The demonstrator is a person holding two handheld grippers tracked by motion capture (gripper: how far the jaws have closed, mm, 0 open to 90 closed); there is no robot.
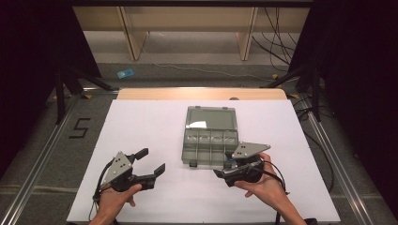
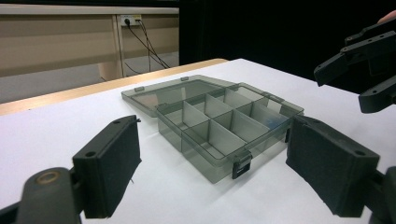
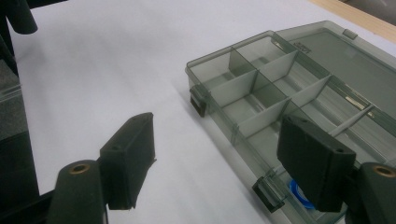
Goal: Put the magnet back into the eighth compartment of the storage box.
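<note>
Two hand-held grippers sit at the near edge of the table [image 1: 141, 122], both gaping wide and holding nothing. The left hand-held gripper [image 1: 149, 162] hangs over bare white surface, well left of the box [image 1: 209, 137], jaws pointed toward it. The right hand-held gripper [image 1: 224, 172] is right at the box's near right corner, one jaw over the tray's edge in its own view, though whether it touches I can't tell. Now the box itself: thin smoky clear plastic, lid [image 1: 210, 118] swung flat open on the far side, compartments looking empty apart from a small blue thing [image 3: 299, 192] in the near corner cell. It should be light, fairly stiff but flexy at the walls, and slick on the white sheet, so a push would likely slide it. Best holds, I'd say, are the outer wall or the latches [image 2: 241, 164] on the near rim; the thin dividers look too frail to pinch. Plenty of open room left and right; beyond the lid the wooden table edge [image 1: 202, 93] comes soon, so pushing far is the risk.
</note>
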